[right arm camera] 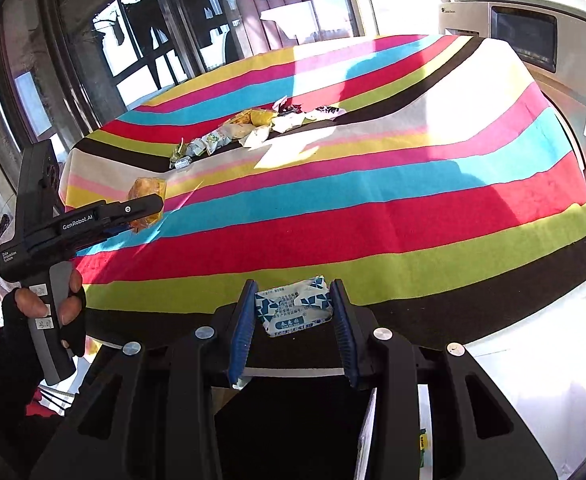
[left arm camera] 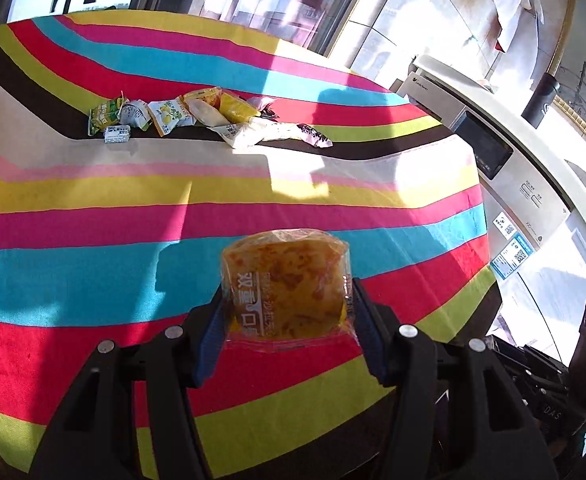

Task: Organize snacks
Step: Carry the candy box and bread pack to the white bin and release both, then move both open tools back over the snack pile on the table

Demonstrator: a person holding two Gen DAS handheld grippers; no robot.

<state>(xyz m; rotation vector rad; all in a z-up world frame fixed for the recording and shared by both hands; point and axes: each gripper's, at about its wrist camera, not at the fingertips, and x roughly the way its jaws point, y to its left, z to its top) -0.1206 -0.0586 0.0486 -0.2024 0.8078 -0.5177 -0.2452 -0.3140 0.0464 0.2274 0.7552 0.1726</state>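
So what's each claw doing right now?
Left gripper shut on orange pastry pack. Right gripper shut on blue-white packet. Snack pile mid-table, nothing blocking.

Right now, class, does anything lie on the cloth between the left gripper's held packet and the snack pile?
Nothing visible does: between the orange packet in the left gripper and the snack pile there is only bare striped tablecloth.

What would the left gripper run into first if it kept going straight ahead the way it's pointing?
Probably only the striped tablecloth. The left gripper, shut on the orange pastry packet, aims right of the snack pile; depth is unclear.
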